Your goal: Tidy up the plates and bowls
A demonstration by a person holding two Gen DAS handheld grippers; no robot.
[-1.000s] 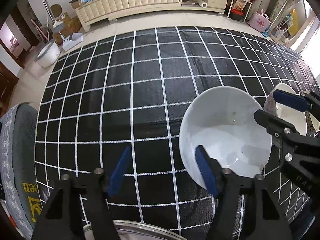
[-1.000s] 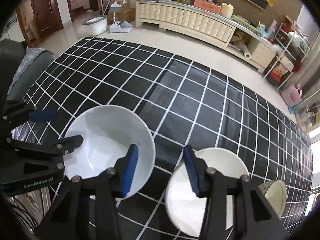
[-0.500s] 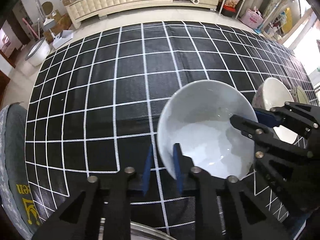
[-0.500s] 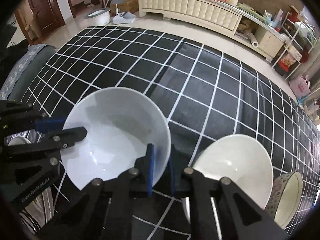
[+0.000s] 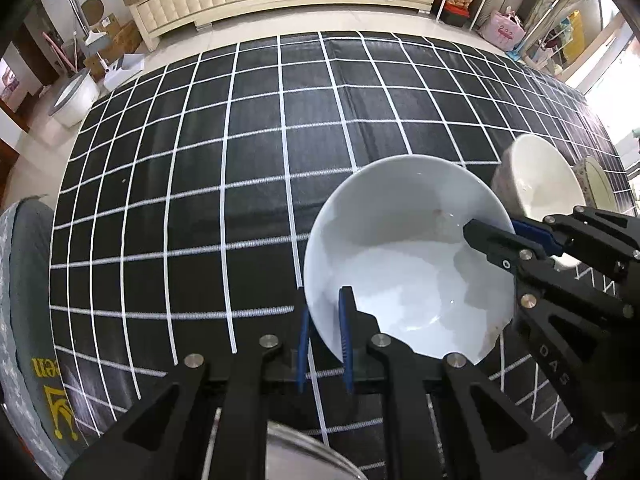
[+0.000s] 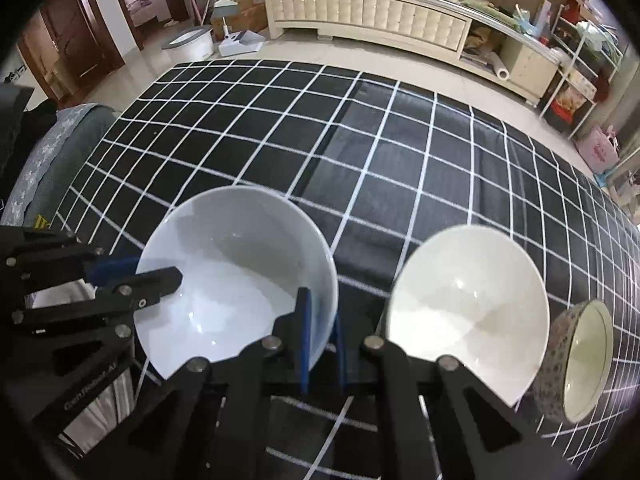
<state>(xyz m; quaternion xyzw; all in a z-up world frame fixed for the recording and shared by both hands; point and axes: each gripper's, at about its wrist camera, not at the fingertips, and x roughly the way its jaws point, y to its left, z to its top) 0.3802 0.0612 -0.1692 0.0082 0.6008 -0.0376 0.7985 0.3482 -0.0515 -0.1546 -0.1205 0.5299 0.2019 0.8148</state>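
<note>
A large white bowl is held between both grippers over the black checked tablecloth. My left gripper is shut on its near-left rim. My right gripper is shut on its opposite rim; the bowl also shows in the right wrist view. A second cream bowl sits to the right, and a small patterned bowl lies tilted beyond it. Both also show in the left wrist view, the cream bowl and the patterned bowl.
A shiny metal rim shows at the near table edge under my left gripper. A grey chair stands at the table's left end. A cream cabinet and shelves stand across the floor.
Both grippers closed from open onto opposite rims of the white bowl. The bowl now looks lifted and tilted a little between them.
</note>
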